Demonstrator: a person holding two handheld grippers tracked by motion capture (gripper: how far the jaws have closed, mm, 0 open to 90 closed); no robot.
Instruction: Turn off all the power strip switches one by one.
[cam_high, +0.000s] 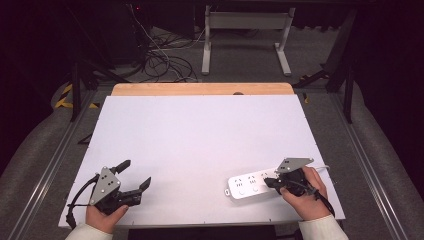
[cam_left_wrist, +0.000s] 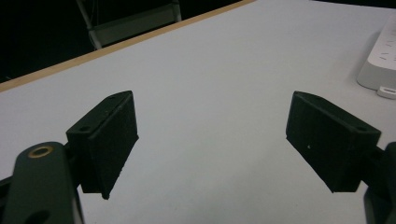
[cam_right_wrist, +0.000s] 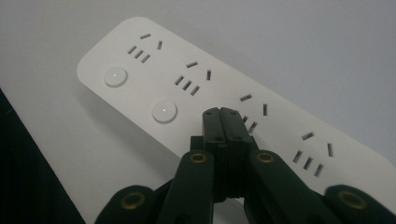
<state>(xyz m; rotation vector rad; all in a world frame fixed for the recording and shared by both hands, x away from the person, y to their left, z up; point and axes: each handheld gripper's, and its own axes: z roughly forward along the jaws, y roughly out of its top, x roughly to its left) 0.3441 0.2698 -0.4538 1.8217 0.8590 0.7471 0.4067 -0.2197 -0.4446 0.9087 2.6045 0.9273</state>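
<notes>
Power strip (cam_high: 252, 184) lies near the table's (cam_high: 200, 140) front right, long axis running left-right. Right gripper (cam_high: 270, 183), jaws shut and empty, tips over its third button; left gripper (cam_high: 135, 172), open, well apart.

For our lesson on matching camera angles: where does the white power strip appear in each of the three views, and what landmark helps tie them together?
High view: the power strip lies near the table's front right, by the right gripper.
Left gripper view: its end shows at the right edge, beyond the open jaws.
Right gripper view: it runs diagonally across the centre, behind the shut jaws.
Shared landmark: the white table top.
</notes>
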